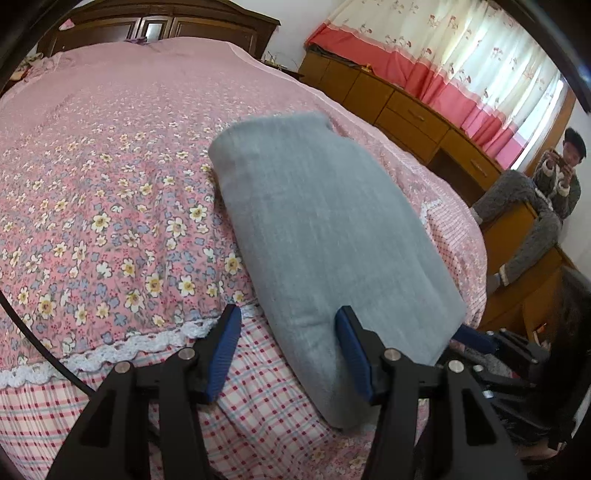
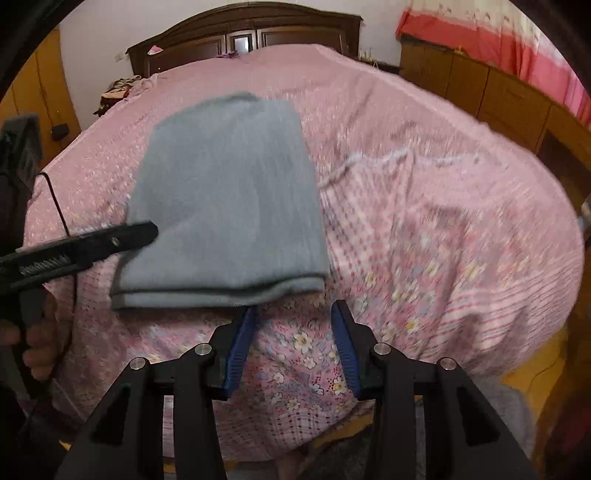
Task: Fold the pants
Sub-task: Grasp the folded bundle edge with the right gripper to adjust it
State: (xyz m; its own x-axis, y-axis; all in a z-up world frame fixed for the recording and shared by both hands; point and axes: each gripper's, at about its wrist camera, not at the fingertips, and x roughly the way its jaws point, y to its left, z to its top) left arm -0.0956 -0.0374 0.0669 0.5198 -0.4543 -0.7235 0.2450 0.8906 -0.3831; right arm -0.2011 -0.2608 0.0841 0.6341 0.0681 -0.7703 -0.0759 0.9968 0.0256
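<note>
- Left gripper (image 1: 288, 314): jaws apart, nothing between the pads; right pad overlaps the near edge of the pants, whether touching unclear.
- Pants (image 1: 325, 236): grey, folded into a rectangle, lying flat on the pink floral bedspread (image 1: 103, 192).
- Right gripper (image 2: 293, 314): jaws apart, empty, just short of the pants' near fold.

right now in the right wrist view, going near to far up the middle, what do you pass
right gripper → folded grey pants → bare pink bedspread → dark wooden headboard
</note>
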